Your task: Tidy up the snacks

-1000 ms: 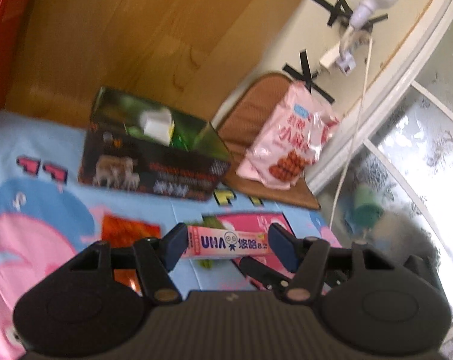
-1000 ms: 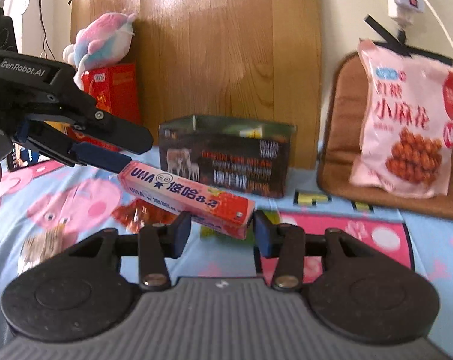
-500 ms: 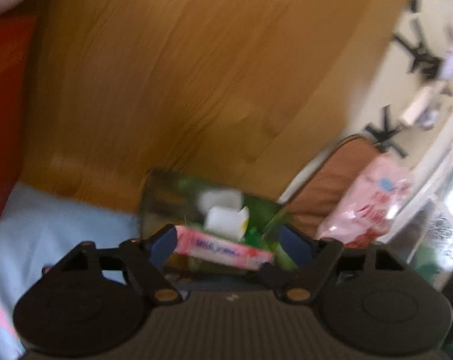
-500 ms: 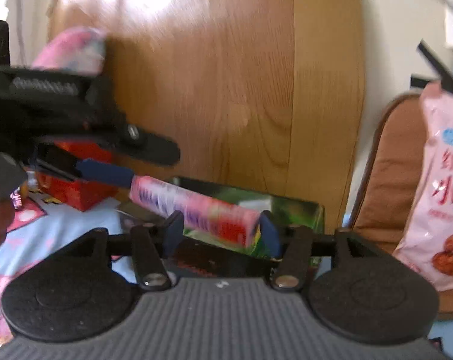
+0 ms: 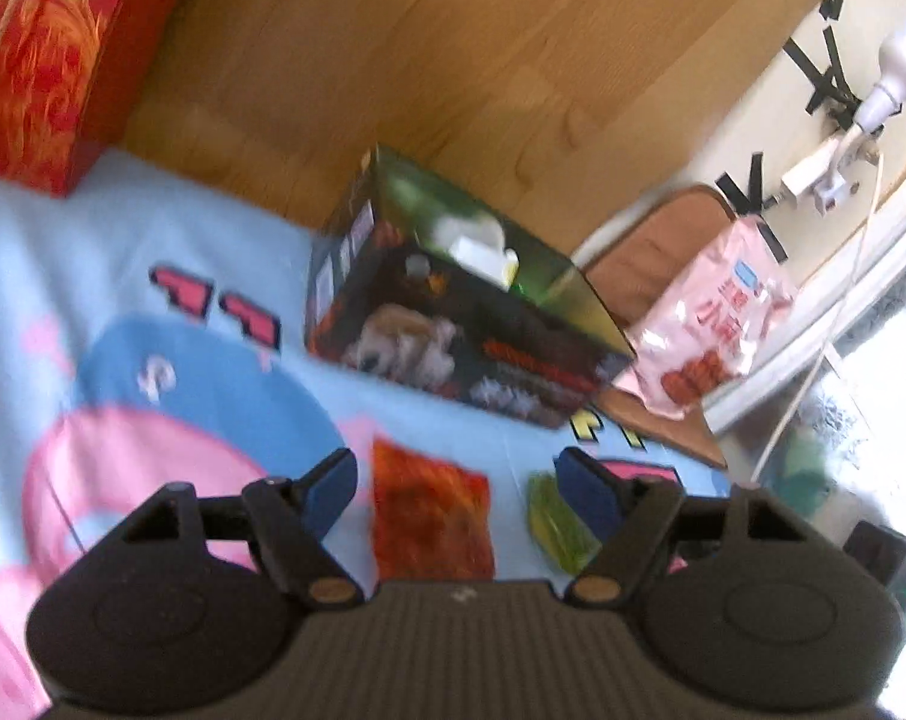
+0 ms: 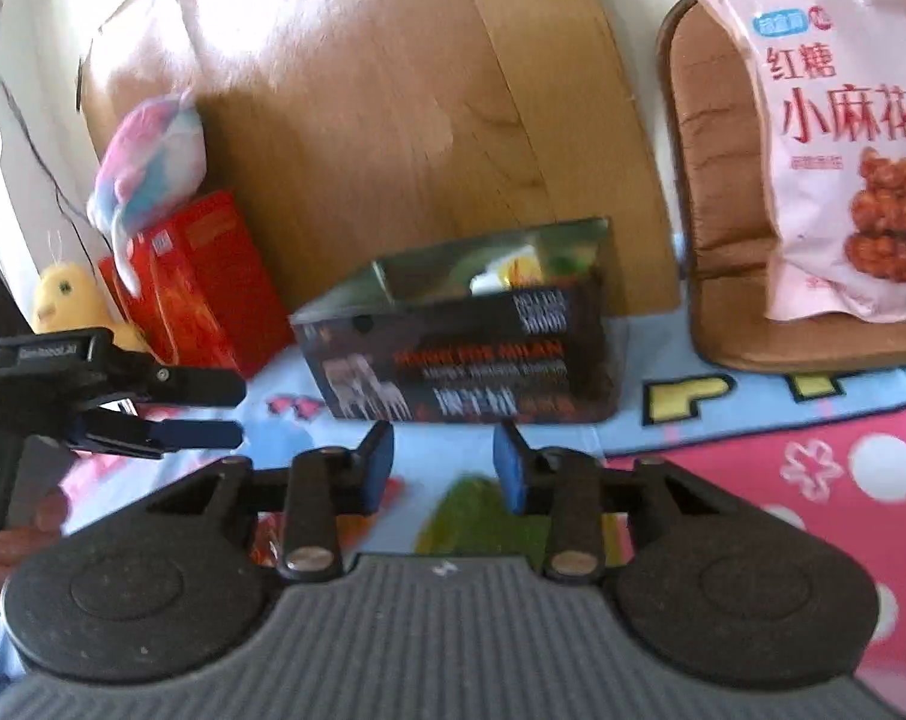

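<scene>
Pink candy stick gone from both grippers since a second ago; not visible now. Left gripper pulled back, jaws wide apart, empty, over blanket. Right gripper jaws parted, empty. Open room on blanket ahead of dark box, which backs against wooden board. Orange packet and green packet flat below left jaws. Pink snack bag right, on brown cushion.

Orange packet on blue-and-pink cartoon blanket (blurred print).
</scene>
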Motion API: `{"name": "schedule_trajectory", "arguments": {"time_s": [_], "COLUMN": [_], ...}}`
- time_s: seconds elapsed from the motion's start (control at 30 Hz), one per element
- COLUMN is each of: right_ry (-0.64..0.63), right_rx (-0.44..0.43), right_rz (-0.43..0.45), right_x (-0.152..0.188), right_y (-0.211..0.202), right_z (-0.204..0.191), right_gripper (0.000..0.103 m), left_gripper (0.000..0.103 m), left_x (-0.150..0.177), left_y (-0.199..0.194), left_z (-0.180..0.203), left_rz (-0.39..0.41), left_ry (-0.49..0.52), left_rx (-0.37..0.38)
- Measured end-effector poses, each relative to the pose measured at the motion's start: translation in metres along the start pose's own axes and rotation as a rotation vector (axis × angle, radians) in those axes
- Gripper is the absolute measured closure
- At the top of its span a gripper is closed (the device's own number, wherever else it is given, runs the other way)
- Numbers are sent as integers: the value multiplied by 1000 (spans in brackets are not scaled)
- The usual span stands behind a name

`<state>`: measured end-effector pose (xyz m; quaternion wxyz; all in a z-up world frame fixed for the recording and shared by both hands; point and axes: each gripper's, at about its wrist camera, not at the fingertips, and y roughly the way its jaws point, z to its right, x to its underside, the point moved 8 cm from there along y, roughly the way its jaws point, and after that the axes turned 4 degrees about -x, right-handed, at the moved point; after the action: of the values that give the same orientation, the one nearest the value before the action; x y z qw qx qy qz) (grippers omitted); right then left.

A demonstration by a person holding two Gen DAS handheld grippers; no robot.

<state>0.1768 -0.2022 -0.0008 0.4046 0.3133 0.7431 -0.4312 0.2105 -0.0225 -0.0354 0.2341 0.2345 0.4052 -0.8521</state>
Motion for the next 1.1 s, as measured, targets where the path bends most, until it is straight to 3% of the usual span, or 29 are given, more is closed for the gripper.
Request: {"name": "schedule_trajectory", "arguments": {"time_s": [0.13,0.2,0.27,0.3,0.33,0.43,0.47,0.53,0.6,0.67,0.8,0.93,1.03,1.1], "right_ry": [5,87,137,126,98,64,68,56,37,26,38,246,323,353], "right_rx": [102,141,74,49,56,3,-41,-81,-109,-127,-119,-166,-176,-173], "right_rz": [-14,-71,-108,-130,-147,-176,-186,-191,-205,-207,-203,-202,-198,-199], "right_x": [5,14,17,19,22,32,38,48,56,62,64,62,61,60], "right_y": [8,20,20,21,21,16,11,2,-5,-10,-16,-19,-21,-22], "right_z": [20,39,39,34,29,9,1,-14,-30,-43,-45,-22,-16,-15], "right_gripper": [60,58,64,80,88,98,100,100,100,100,99,94,94,88], "left_gripper": [28,28,28,28,31,37,38,54,58,58,56,41,32,27], "left_x": [15,20,27,28,29,41,45,56,69,75,68,37,10,-2], "left_y": [7,14,24,25,26,30,29,26,24,19,3,-3,10,26], "left_z": [20,29,33,35,36,35,34,37,39,39,30,20,29,40], "left_rz": [-47,-64,-91,-80,-86,-126,-131,-170,-212,-198,-147,-72,-53,-69], "left_ry": [-4,-4,-15,-11,-5,-37,-39,-44,-84,-76,-99,-97,-22,35], "left_rx": [60,79,80,84,87,98,99,131,189,172,158,82,58,53]}}
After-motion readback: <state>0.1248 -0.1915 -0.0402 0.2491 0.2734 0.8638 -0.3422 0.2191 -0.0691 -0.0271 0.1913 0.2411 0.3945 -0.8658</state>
